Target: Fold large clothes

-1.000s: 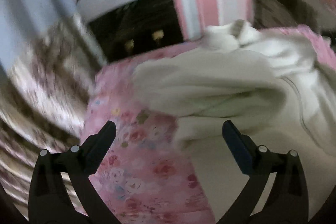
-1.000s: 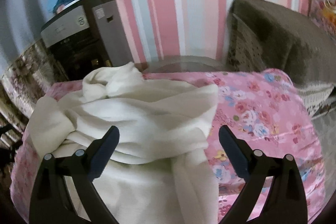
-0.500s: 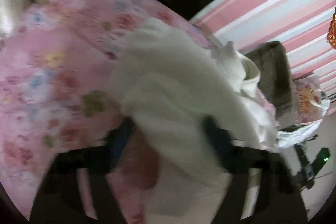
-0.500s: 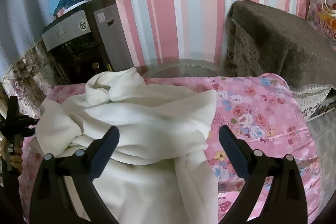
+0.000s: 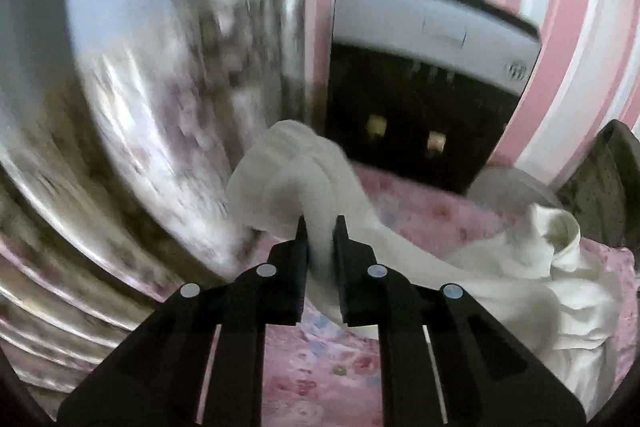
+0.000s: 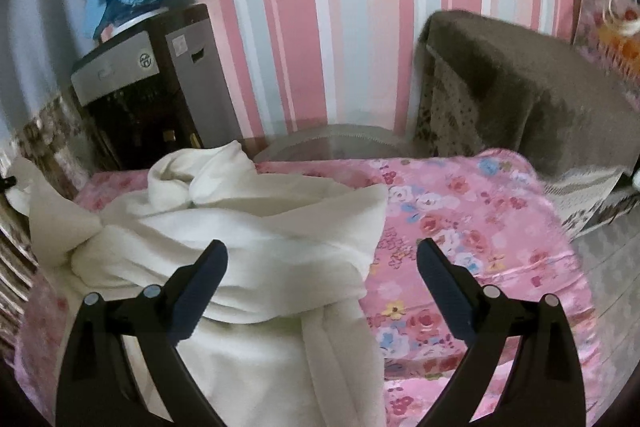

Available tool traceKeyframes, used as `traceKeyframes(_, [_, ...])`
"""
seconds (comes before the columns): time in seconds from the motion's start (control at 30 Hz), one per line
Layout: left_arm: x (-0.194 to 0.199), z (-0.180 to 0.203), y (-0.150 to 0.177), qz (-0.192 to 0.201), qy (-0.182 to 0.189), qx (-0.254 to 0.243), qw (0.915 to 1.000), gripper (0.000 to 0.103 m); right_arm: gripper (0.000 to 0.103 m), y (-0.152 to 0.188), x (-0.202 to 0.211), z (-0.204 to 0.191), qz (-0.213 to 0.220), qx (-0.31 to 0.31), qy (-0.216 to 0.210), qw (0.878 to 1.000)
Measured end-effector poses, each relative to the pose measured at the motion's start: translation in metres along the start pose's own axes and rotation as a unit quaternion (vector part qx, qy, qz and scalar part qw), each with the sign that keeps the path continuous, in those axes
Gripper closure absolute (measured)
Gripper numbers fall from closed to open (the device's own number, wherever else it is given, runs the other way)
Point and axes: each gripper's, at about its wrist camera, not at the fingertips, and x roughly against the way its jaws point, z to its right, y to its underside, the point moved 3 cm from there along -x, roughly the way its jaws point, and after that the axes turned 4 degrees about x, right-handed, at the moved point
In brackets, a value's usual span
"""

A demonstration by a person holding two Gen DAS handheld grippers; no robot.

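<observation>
Cream-white fleece garment is lying bunched on the pink floral-print bedcover, mostly over its left half, collar end crumpled toward the far edge by the striped wall. You're pinching one bunched end of it in the left gripper: jaws are closing, nearly together, with a thick wad of cloth between them and bulging above the tips. That end is lifting clear of the bedcover, with the fabric trailing down to the pile.

Right gripper is hanging released, jaws wide, hovering above the middle of the pile with nothing between them.

Risks from here, as I'm judging it:
- You're gripping a wad, not a clean edge or corner. Pulling on it is likely dragging the whole heap rather than spreading it flat.
- The grab may hold several layers. Some could slip out as the load comes on, and then the fold line is going crooked.
- The left view is smeared with motion. At that pace the cloth may swing off the near-left edge of the bedcover, toward the dark water dispenser side.
- With the right gripper idle, nothing is anchoring the rest, so the pile may be sliding along with your pull.
</observation>
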Motion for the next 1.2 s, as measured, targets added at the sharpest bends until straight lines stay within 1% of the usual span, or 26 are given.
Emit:
traceKeyframes(0.03, [0.011,0.013,0.002,0.006,0.003,-0.021,0.9998,0.092,0.007,0.002,-0.005,0.001,-0.003,-0.002,-0.004,1.000])
traceKeyframes(0.1, [0.023,0.048,0.017,0.010,0.029,-0.055,0.9980,0.092,0.007,0.007,-0.014,0.002,-0.008,-0.005,-0.008,1.000])
traceKeyframes(0.13, [0.028,0.066,0.024,0.009,0.051,-0.066,0.9965,0.092,0.007,0.011,-0.019,0.004,-0.012,-0.009,-0.012,1.000])
traceKeyframes(0.2, [0.037,0.113,0.043,-0.001,0.115,-0.086,0.9896,0.092,0.007,0.018,-0.026,0.010,-0.023,-0.017,-0.016,0.999])
traceKeyframes(0.23, [0.043,0.145,0.051,-0.005,0.150,-0.100,0.9836,0.092,0.007,0.020,-0.027,0.013,-0.026,-0.017,-0.014,0.999])
traceKeyframes(0.27, [0.048,0.165,0.057,-0.005,0.170,-0.110,0.9793,0.092,0.007,0.021,-0.026,0.017,-0.026,-0.018,-0.010,0.999])
traceKeyframes(0.3, [0.056,0.197,0.062,-0.008,0.201,-0.125,0.9716,0.092,0.007,0.021,-0.023,0.024,-0.024,-0.021,-0.004,0.999])
traceKeyframes(0.33, [0.062,0.210,0.068,-0.011,0.219,-0.134,0.9664,0.091,0.007,0.021,-0.019,0.031,-0.020,-0.028,0.000,0.999])
traceKeyframes(0.37, [0.073,0.240,0.075,-0.018,0.252,-0.157,0.9547,0.087,0.007,0.019,-0.014,0.038,-0.014,-0.036,0.002,0.999])
traceKeyframes(0.4, [0.081,0.262,0.084,-0.029,0.274,-0.184,0.9436,0.066,0.007,0.018,-0.011,0.043,-0.010,-0.042,0.004,0.999])
traceKeyframes(0.43, [0.089,0.283,0.092,-0.033,0.282,-0.210,0.9356,0.022,0.007,0.017,-0.007,0.049,-0.007,-0.049,0.008,0.999])
traceKeyframes(0.47, [0.096,0.298,0.097,-0.020,0.268,-0.227,0.9359,0.003,0.007,0.017,-0.003,0.056,-0.004,-0.058,0.010,0.998])
traceKeyframes(0.5, [0.103,0.307,0.102,0.000,0.256,-0.242,0.9357,0.004,0.007,0.018,-0.001,0.059,-0.002,-0.063,0.010,0.998])
traceKeyframes(0.57, [0.110,0.320,0.115,0.020,0.239,-0.280,0.9296,0.003,0.007,0.021,0.003,0.064,-0.002,-0.072,0.012,0.997])
traceKeyframes(0.63, [0.111,0.315,0.121,0.021,0.225,-0.290,0.9301,0.003,0.007,0.024,0.003,0.064,-0.005,-0.069,0.013,0.998])
traceKeyframes(0.73, [0.095,0.283,0.123,0.020,0.184,-0.279,0.9422,0.003,0.007,0.026,0.000,0.060,-0.012,-0.061,0.010,0.998])
traceKeyframes(0.8, [0.074,0.245,0.119,0.023,0.144,-0.266,0.9528,0.003,0.007,0.023,-0.004,0.054,-0.015,-0.058,-0.002,0.998])
traceKeyframes(0.83, [0.062,0.233,0.118,0.022,0.128,-0.261,0.9565,0.003,0.007,0.022,-0.005,0.049,-0.016,-0.055,-0.010,0.998])
traceKeyframes(0.87, [0.046,0.214,0.118,0.017,0.102,-0.251,0.9626,0.003,0.007,0.019,-0.007,0.042,-0.015,-0.050,-0.020,0.998])
traceKeyframes(0.93, [0.014,0.185,0.123,-0.005,0.072,-0.233,0.9698,0.003,0.007,0.012,-0.010,0.028,-0.017,-0.034,-0.035,0.999])
traceKeyframes(0.97, [-0.006,0.169,0.125,-0.024,0.056,-0.221,0.9734,0.003,0.007,0.007,-0.012,0.019,-0.019,-0.023,-0.039,0.999])
traceKeyframes(1.07, [-0.046,0.139,0.133,-0.066,0.036,-0.197,0.9776,0.003,0.007,-0.015,-0.021,-0.017,-0.020,0.035,-0.056,0.998])
traceKeyframes(1.13, [-0.058,0.127,0.138,-0.076,0.036,-0.185,0.9792,0.003,0.008,-0.022,-0.046,-0.040,-0.061,0.075,-0.056,0.994])
traceKeyframes(1.17, [-0.060,0.122,0.139,-0.078,0.044,-0.175,0.9804,0.003,0.010,-0.020,-0.054,-0.046,-0.076,0.084,-0.055,0.992])
traceKeyframes(1.2, [-0.059,0.118,0.139,-0.078,0.053,-0.169,0.9810,0.003,0.029,-0.014,-0.068,-0.055,-0.105,0.100,-0.061,0.987])
